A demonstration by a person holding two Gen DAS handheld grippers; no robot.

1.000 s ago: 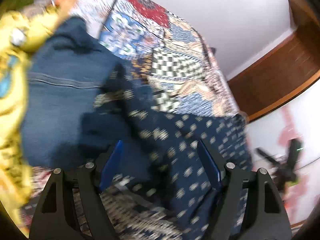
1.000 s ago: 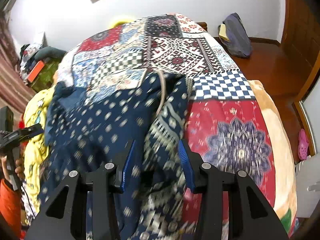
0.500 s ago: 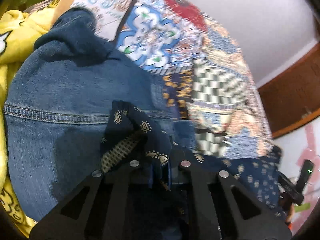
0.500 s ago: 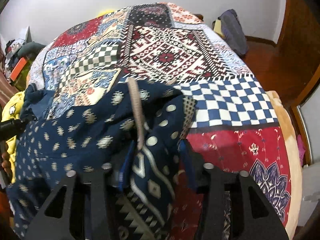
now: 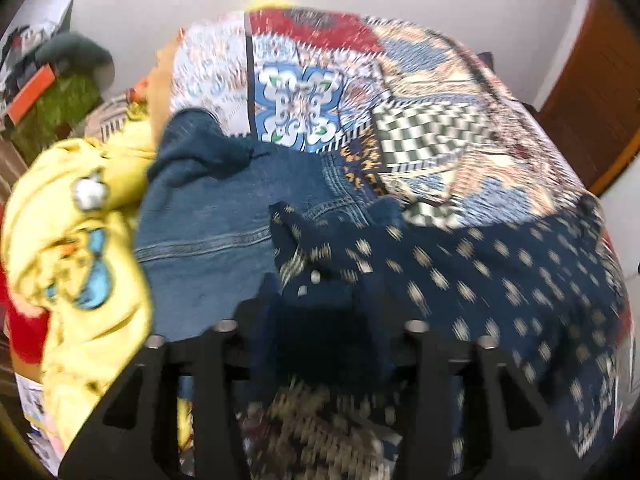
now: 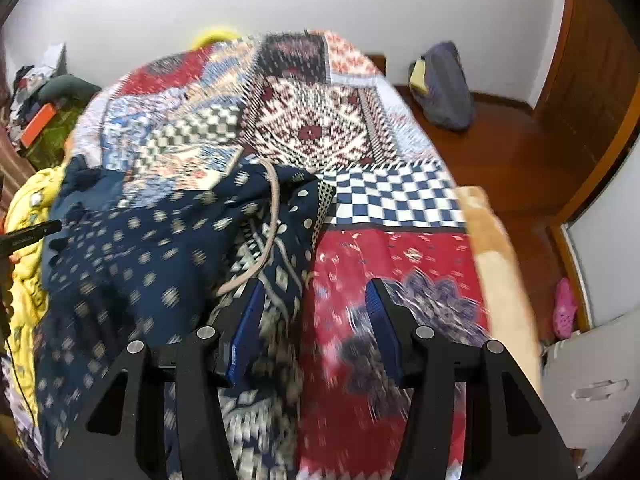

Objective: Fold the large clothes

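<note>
Fingers of the left gripper (image 5: 320, 308) are opening, standing apart with a bunched edge of the navy patterned garment (image 5: 500, 264) lying between them, though blur is hiding whether the pads are pressing it. Fingers of the right gripper (image 6: 316, 332) are standing apart over the garment's right edge, one blue pad at the cloth, the other over the red patch of the patchwork bedspread (image 6: 312, 128); nothing is clamped. Garment is lying crumpled across the lower left of the bedspread, its pale drawstring (image 6: 272, 216) looping at centre. Blue denim piece (image 5: 224, 216) and yellow printed garment (image 5: 68, 240) are lying at left. Advice: each side should be taking a firm pinch at matching corners before lifting, so the cloth is spreading flat.
</note>
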